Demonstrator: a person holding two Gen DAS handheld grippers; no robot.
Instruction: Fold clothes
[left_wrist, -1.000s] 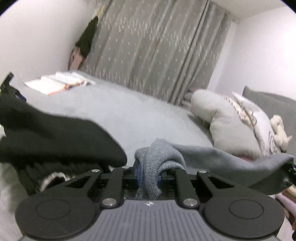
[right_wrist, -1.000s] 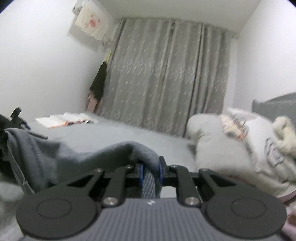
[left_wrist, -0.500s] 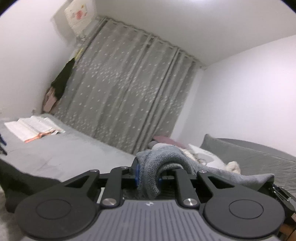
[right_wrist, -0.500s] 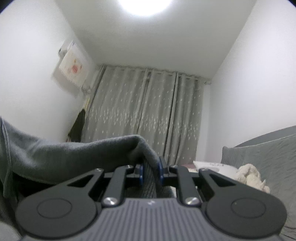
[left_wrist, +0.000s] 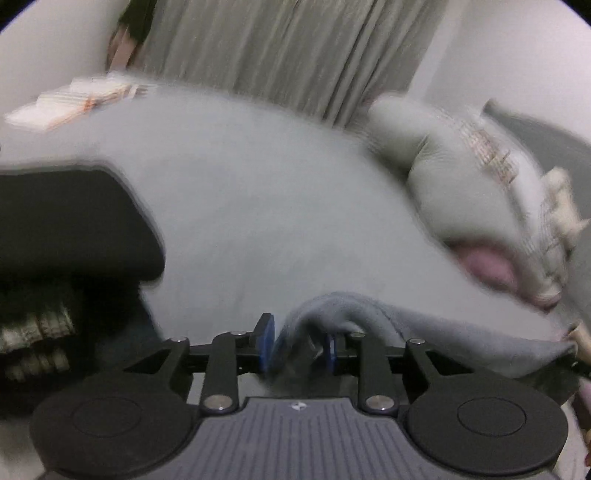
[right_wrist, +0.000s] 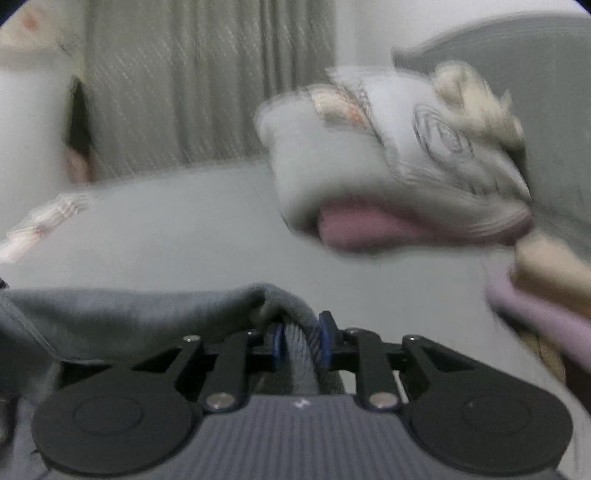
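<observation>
A grey knit garment (left_wrist: 424, 328) stretches low over the grey bed (left_wrist: 258, 206), held between both grippers. My left gripper (left_wrist: 298, 341) is shut on one bunched end, its blue pads standing a little apart around the thick fold. From there the cloth runs right to the frame edge. My right gripper (right_wrist: 301, 345) is shut on the other end of the grey garment (right_wrist: 140, 314), which trails left and hangs down at the left edge. Both views are blurred by motion.
A pile of black clothes (left_wrist: 70, 221) lies on the bed left of the left gripper. An open book (left_wrist: 70, 101) sits far left. Pillows and a plush toy (right_wrist: 399, 158) are stacked at the right, with folded pink and beige cloth (right_wrist: 546, 295) nearby. Curtains (right_wrist: 207, 85) hang behind.
Both grippers swung up toward the ceiling with the garment, then dropped down low over the bed. The left pads now stand slightly wider around the cloth.
</observation>
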